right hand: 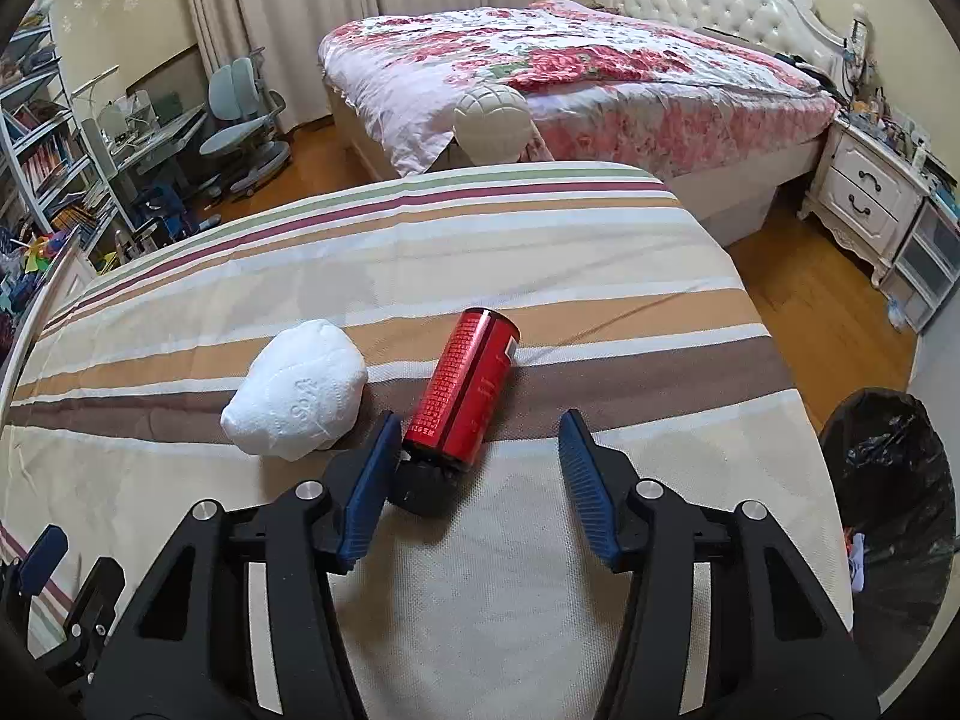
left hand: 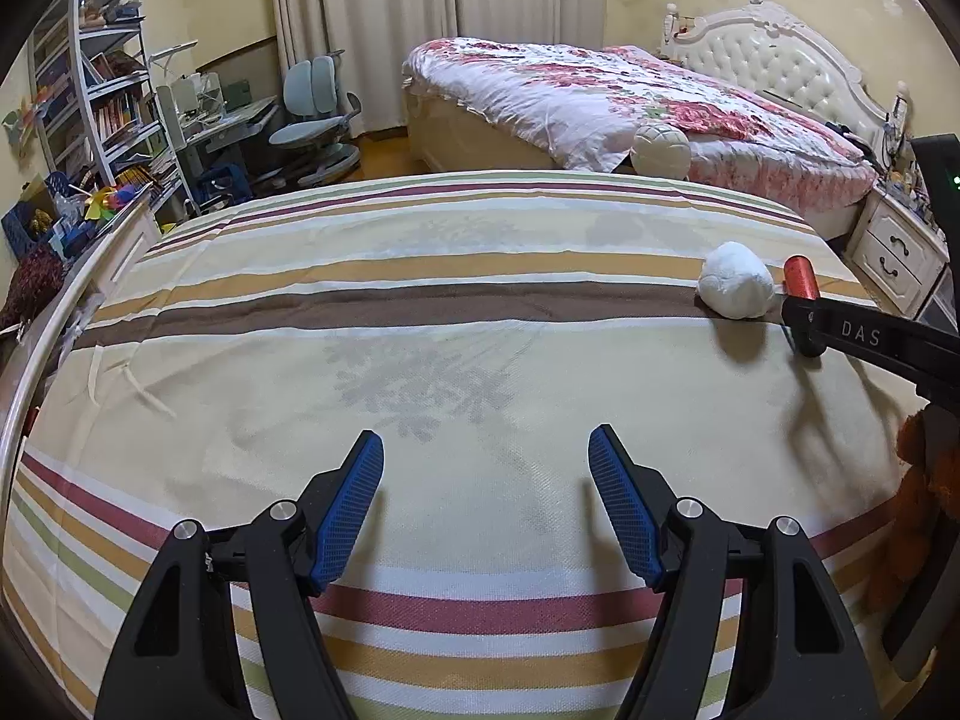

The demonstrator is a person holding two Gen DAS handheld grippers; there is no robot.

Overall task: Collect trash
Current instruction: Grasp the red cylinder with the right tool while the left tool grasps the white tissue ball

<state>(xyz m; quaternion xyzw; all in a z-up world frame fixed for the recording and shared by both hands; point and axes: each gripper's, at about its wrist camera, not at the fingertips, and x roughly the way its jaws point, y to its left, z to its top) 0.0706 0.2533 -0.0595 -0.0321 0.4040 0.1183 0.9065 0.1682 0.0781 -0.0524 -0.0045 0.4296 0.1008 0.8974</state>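
right wrist alone shows bin; both grippers spread wide, holding nothing.

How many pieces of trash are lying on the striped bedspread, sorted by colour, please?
White: 1, the crumpled tissue wad.
Red: 1, the red bottle with a black cap, lying on its side between the open fingers of the right gripper.
Total: 2, both on the striped bedspread.

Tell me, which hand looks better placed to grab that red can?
The right. The right gripper is open just behind the red can, with the bin on its side. The left gripper is open over bare striped sheet, far from the can.
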